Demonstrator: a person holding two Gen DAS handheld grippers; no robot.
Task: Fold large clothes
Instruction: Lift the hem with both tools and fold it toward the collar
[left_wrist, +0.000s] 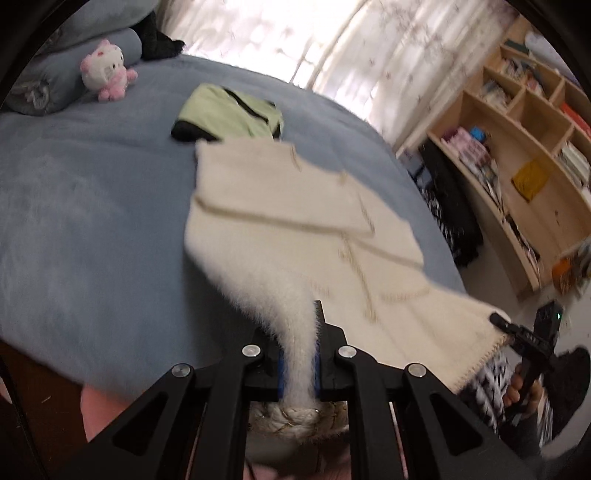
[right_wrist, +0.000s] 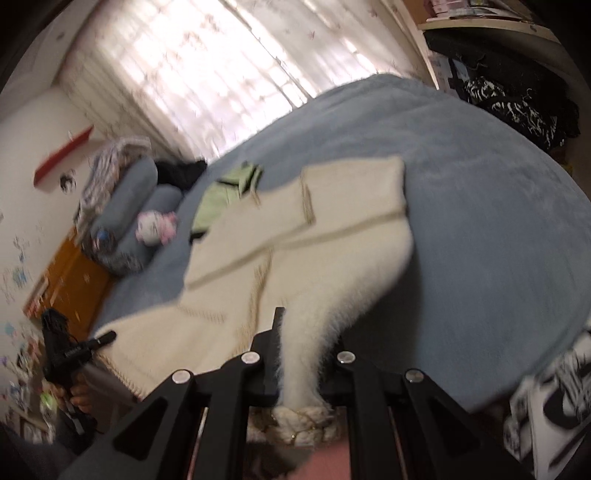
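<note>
1. The left wrist view looks forward from just behind the left hand-held gripper (left_wrist: 298, 354), low over the bed (left_wrist: 92, 221), toward the window.
2. The right wrist view looks likewise from behind the right hand-held gripper (right_wrist: 299, 363).
3. Both share the bed, the cream garment (left_wrist: 295, 221) and each other's gripper.

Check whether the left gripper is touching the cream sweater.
Touching. The left wrist view shows the left gripper shut on a bunched edge of the cream sweater, fabric squeezed between both pads.
</note>
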